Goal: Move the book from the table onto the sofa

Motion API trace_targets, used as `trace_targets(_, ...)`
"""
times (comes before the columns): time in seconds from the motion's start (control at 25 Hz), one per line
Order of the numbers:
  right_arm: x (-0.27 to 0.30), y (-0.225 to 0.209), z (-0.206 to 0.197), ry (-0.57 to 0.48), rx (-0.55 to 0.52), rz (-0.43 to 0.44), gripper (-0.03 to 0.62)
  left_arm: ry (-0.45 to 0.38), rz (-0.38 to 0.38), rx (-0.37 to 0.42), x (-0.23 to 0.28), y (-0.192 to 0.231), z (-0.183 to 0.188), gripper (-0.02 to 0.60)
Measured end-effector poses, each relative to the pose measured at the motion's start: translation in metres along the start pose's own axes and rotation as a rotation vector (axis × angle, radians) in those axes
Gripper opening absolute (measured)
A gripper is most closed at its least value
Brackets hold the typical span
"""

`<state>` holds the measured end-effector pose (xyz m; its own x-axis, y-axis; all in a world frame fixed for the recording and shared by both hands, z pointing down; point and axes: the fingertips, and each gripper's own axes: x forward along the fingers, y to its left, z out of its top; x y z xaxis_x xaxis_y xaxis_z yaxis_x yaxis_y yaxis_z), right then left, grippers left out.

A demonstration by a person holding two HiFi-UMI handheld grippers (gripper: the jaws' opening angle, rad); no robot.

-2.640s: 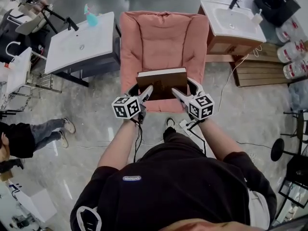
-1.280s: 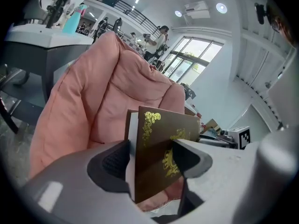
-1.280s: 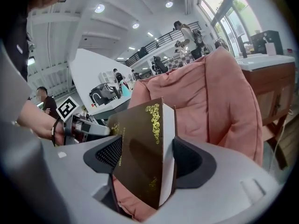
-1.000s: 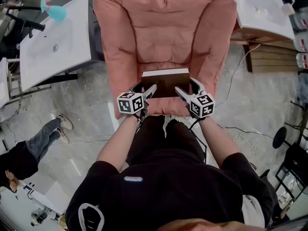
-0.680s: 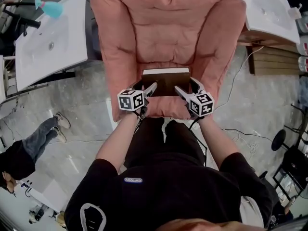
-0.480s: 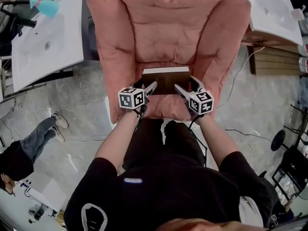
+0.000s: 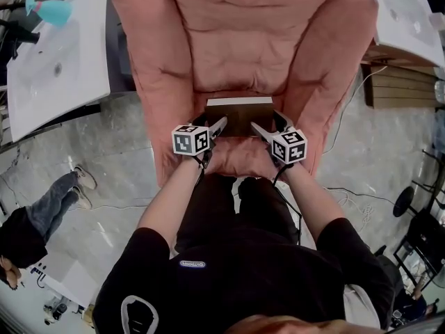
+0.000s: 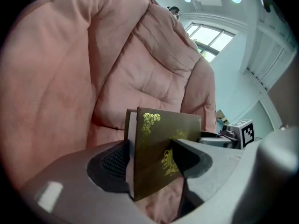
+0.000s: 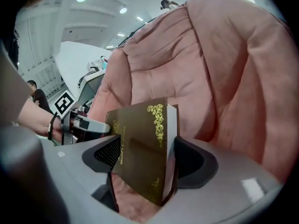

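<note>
A thick brown book point(image 7: 240, 115) with gold ornaments on its cover and white page edges hangs low over the seat of the pink sofa point(image 7: 243, 47). My left gripper point(image 7: 218, 126) is shut on the book's point(image 8: 161, 148) left end, my right gripper point(image 7: 259, 128) on the book's point(image 9: 142, 146) right end. In both gripper views the dark pads press the covers from either side. Whether the book's underside touches the cushion I cannot tell.
A white table point(image 7: 55, 68) with a turquoise spray bottle point(image 7: 49, 9) stands left of the sofa. A white sink unit point(image 7: 407, 16) on a wooden base is at the right. Another person's legs point(image 7: 66, 193) are on the floor at the left. Cables point(image 7: 348, 193) lie by the sofa's right side.
Both grippers have carried the book forward and down over the sofa seat. The sofa now fills more of the head view, and the grip on both ends is unchanged.
</note>
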<state>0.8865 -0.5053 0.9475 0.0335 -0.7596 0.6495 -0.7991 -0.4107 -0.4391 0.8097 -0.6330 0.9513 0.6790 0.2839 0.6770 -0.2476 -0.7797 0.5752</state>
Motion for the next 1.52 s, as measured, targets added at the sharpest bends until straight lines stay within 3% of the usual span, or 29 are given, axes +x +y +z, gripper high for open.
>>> trace_targets(0.6,0.054,-0.032,-0.033,0.074,0.073,-0.027,0.402,0.075,0.016,-0.004,0.049,0.043,-0.014,0.292)
trace_targets(1.12,0.087,-0.054,-0.055,0.145,0.112,-0.074,0.387,0.081,0.068,-0.052,0.079,0.073,-0.017,0.302)
trace_targets(1.52,0.049,-0.035,-0.038,0.117,0.019,-0.093,0.377,0.074,0.147,0.05,0.049,0.053,-0.013,0.299)
